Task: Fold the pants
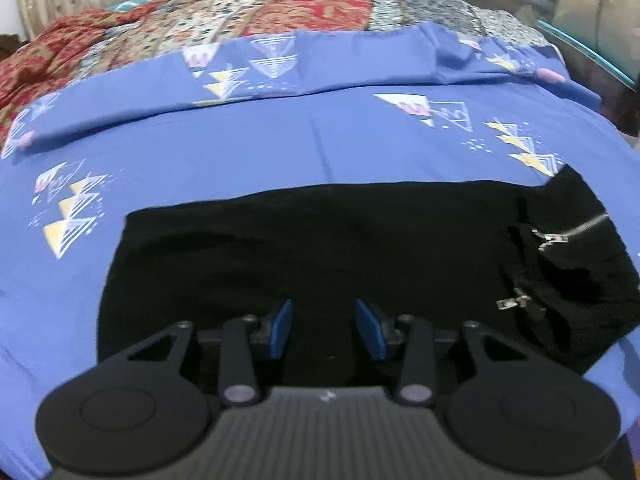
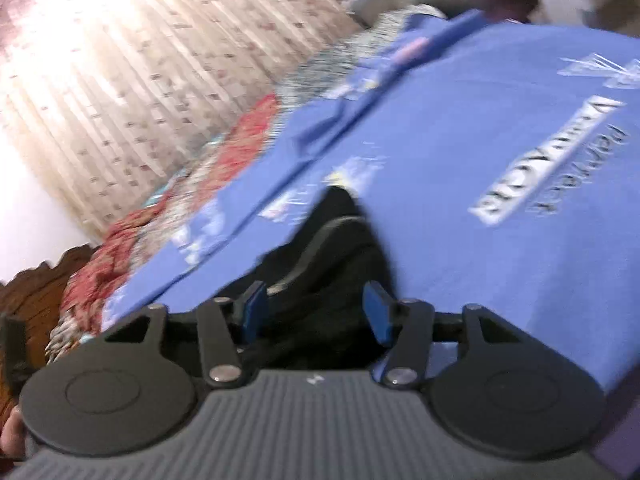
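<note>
Black pants (image 1: 312, 248) lie folded into a flat rectangle on a blue patterned bedsheet (image 1: 320, 136). Silver zippers (image 1: 568, 236) show at the right end of the pants. My left gripper (image 1: 323, 330) hovers over the near edge of the pants, open and empty, with blue pads (image 1: 282, 328). In the tilted, blurred right wrist view, my right gripper (image 2: 316, 312) is open and empty over a corner of the black pants (image 2: 336, 264) on the bedsheet (image 2: 460, 200).
A red and multicolour patchwork quilt (image 1: 240, 16) is bunched at the far side of the bed. Beige curtains (image 2: 140, 60) hang behind it. A dark glass-topped piece of furniture (image 1: 580, 40) stands at the back right. White lettering (image 2: 532, 168) is printed on the sheet.
</note>
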Motion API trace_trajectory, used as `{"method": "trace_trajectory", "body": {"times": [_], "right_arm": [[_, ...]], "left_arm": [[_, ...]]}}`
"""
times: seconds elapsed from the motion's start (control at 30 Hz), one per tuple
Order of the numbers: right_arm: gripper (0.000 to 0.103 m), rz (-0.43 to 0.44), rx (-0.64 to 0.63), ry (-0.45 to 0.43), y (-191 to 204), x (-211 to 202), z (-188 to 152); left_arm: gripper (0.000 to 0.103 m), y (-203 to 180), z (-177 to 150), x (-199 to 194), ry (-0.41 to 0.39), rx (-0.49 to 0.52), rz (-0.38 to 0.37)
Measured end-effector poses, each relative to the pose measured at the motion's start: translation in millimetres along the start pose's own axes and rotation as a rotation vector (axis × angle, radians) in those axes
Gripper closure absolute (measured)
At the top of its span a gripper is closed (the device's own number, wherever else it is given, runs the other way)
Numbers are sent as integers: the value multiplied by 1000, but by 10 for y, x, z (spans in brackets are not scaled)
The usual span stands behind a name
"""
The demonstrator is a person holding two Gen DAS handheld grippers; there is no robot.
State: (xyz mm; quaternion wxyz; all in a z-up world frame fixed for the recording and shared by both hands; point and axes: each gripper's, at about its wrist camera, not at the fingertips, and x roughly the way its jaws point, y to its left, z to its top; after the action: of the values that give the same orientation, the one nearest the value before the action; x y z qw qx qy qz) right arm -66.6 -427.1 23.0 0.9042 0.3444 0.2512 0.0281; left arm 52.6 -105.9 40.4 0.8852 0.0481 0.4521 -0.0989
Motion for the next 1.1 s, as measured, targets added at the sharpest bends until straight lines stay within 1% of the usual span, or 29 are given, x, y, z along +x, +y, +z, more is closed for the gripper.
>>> {"method": "trace_trajectory", "body": {"times": [0.1,0.17,0.2,0.23,0.27,0.3,0.33,0.43,0.47,0.5,0.57,0.67,0.7,0.73,0.77,0.8,0.83,0.87,0.9,0.97,1.1], "right_arm": [[40,-33,21,20,-90,136,12],[40,-53,27,45,-106,261,-7],[49,-53,31,60,-122,299,-18],[62,-42,31,75,-125,325,-26],[76,-31,25,95,-93,353,-46],[79,-47,-2,90,-29,338,-72],[80,-53,-35,78,42,294,-86],[81,-45,-141,42,229,147,-139],[82,-47,-173,36,286,108,-172],[82,-49,-207,31,351,58,-200],[82,-56,-248,14,424,27,-261],[82,-52,-311,-4,532,-22,-320],[82,-53,-338,-8,567,-33,-331],[82,-54,-371,-13,608,-52,-342],[83,-55,-397,-17,653,19,-306],[84,-58,-430,-22,684,-3,-318],[84,-58,-455,-22,710,-8,-332],[85,-63,-463,-19,708,-17,-352],[85,-68,-452,-12,677,-27,-373],[85,-66,-395,9,571,-22,-413],[85,-39,-281,47,348,-28,-390]], "left_arm": [[66,-134,85,-48,-6,34,-24],[65,-257,214,-61,-4,58,-51],[64,-330,291,-67,-6,76,-66],[63,-427,378,-87,-12,100,-81],[59,-525,454,-97,-18,120,-95],[53,-633,530,-111,-21,137,-114],[50,-759,626,-124,-21,153,-143],[37,-1179,830,-120,-14,196,-211],[26,-1322,878,-105,-9,211,-227],[22,-1457,924,-80,-2,225,-244],[22,-1758,993,10,36,258,-276],[20,-2122,1018,218,127,309,-274],[23,-2218,1002,306,158,326,-259],[30,-2285,987,381,180,335,-246],[62,-2333,970,449,203,337,-250],[81,-2360,970,489,223,330,-248],[83,-2337,988,519,228,297,-247],[84,-2287,1020,532,230,261,-262],[85,-2243,1042,546,235,228,-274],[85,-2161,1044,572,254,184,-292],[85,-2057,1054,571,264,100,-344]]}}
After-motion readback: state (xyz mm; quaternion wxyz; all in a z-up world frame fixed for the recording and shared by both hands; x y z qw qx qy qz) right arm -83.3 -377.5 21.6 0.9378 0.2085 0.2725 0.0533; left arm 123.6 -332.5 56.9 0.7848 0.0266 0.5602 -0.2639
